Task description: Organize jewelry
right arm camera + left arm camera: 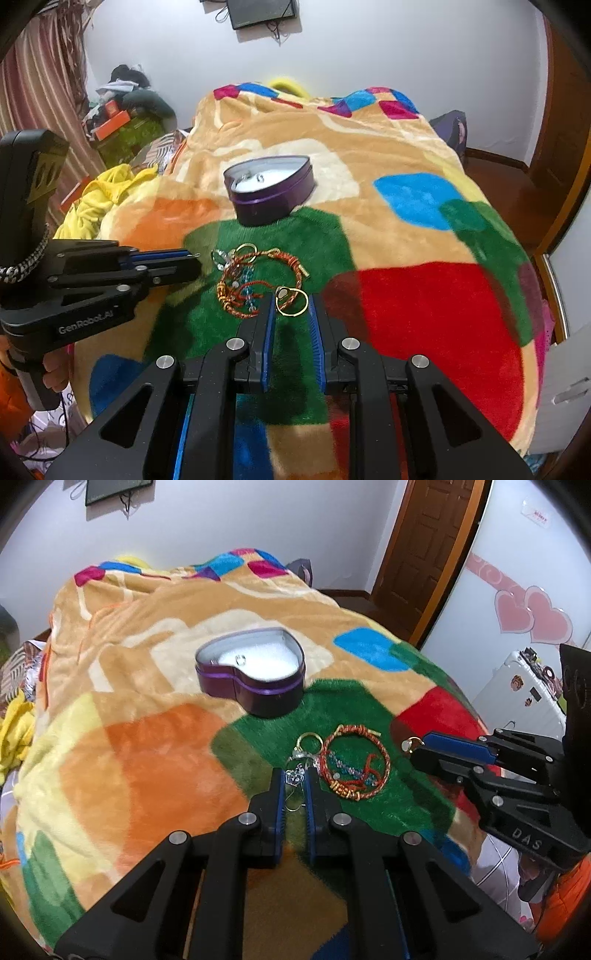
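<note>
Jewelry pile on green blanket patch, frame centre: red-gold braided bracelet point(354, 766), silver crown earring point(293, 777) between parted left gripper point(294, 781) fingers. Right gripper point(291, 304) also unclenched around thin gold ring point(291, 302). Pinch low, lift slow, carry up-frame to purple heart-shaped tin point(251, 675).

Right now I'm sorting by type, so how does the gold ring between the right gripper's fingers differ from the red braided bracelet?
The gold ring is a small, thin plain band; the red braided bracelet is a far wider loop of twisted cord with gold beads. The ring lies apart, the bracelet over other pieces. Both rest on the green blanket patch.
</note>
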Demonstrator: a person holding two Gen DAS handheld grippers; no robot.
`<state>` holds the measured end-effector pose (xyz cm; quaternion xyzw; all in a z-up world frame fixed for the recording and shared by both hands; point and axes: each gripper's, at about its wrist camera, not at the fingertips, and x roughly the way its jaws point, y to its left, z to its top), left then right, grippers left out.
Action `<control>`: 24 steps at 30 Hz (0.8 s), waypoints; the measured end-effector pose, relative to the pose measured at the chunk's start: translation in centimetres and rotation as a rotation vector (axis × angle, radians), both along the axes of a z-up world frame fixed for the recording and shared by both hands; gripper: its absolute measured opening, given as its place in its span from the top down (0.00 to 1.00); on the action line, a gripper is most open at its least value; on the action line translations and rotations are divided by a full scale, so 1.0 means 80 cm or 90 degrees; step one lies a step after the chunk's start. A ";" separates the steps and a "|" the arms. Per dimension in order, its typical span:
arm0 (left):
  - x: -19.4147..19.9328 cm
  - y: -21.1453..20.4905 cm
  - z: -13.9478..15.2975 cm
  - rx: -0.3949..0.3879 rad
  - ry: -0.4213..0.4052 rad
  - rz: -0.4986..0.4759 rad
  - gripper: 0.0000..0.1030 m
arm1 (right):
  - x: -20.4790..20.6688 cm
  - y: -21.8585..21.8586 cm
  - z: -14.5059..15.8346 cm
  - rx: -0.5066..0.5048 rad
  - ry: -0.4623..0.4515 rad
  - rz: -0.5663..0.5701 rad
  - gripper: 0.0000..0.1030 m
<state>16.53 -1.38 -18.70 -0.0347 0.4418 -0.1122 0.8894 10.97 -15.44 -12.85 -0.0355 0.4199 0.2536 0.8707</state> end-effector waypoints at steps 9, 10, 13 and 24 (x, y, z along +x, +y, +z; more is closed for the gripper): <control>-0.007 0.011 0.047 0.006 -0.066 0.017 0.91 | 0.007 -0.002 0.029 0.012 -0.040 -0.019 0.84; -0.007 0.013 0.053 0.005 -0.075 0.019 0.91 | 0.009 -0.002 0.034 0.014 -0.046 -0.021 0.84; -0.006 0.018 0.065 0.002 -0.093 0.024 0.91 | 0.012 0.000 0.045 0.021 -0.062 -0.024 0.84; 0.010 0.036 0.101 -0.008 -0.153 0.038 0.91 | 0.031 0.013 0.083 0.047 -0.117 -0.025 0.84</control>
